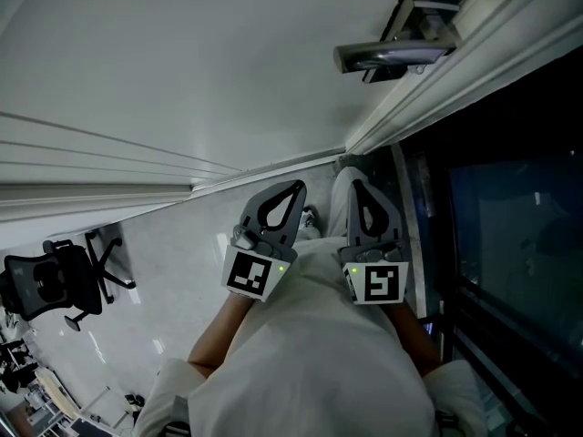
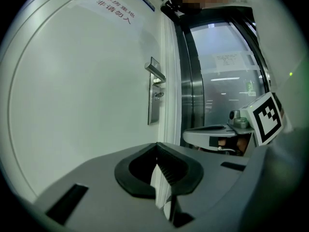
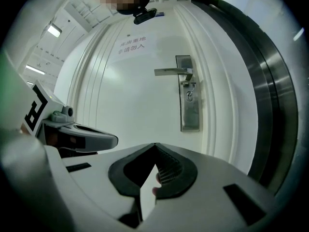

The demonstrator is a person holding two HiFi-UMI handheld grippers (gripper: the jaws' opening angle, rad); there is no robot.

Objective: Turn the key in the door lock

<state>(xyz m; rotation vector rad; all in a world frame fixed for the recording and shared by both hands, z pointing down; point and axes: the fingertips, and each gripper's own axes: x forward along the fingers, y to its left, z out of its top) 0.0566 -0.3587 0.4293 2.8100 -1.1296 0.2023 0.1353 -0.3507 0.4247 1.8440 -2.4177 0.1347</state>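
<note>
Head view — left tongs (image 1: 293,189) and right tongs (image 1: 358,186) are hovering well apart from the silver metal lever handle (image 1: 392,55).
Left gripper view: tongs are sitting pressed together, empty.
Right gripper view: same — small metal key (image 3: 189,96) is sitting in the tall steel lock plate (image 3: 190,117), untouched.

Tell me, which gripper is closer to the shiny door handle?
The right grey gripper, beside the dark glass panel. The silver lever handle sits on its side; the left grey gripper hangs further off.
</note>
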